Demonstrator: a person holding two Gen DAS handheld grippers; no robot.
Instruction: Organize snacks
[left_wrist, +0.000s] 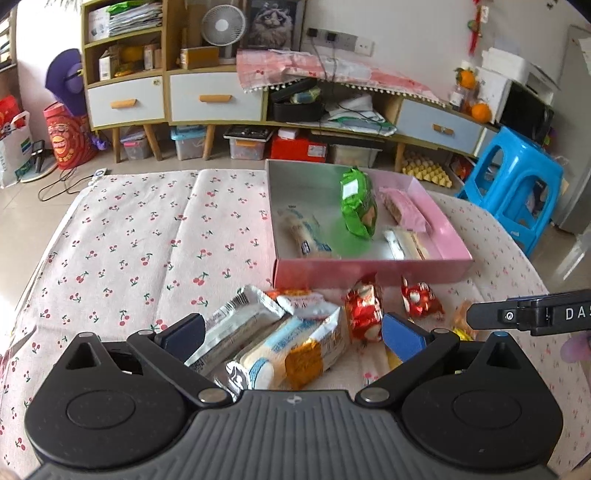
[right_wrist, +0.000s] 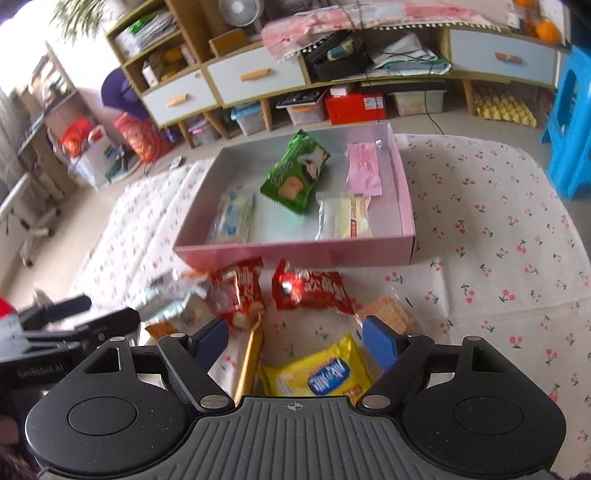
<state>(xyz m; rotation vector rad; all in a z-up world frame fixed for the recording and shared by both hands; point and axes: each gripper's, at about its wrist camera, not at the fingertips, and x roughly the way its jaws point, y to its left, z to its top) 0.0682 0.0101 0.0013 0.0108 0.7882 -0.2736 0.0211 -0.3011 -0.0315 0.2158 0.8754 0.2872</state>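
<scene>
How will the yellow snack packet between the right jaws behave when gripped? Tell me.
The yellow snack packet looks like a puffy sealed film, so it would probably crinkle and give. Its glossy wrapper may slip. It lies flat on the cherry-print cloth, so it is unlikely to roll.

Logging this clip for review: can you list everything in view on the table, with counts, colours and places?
tablecloth: 1, white with red cherries, over the table
box: 1, pink outside, silver inside, table centre
green packet: 1, in box, middle
pink packet: 1, in box, right
blue-white packet: 1, in box, left
pale yellow packet: 1, in box, near right
red packets: 2, before box
silver packets: about 3, between left fingers
yellow packet: 1, between right fingers
left gripper: open, empty
right gripper: open, empty
</scene>
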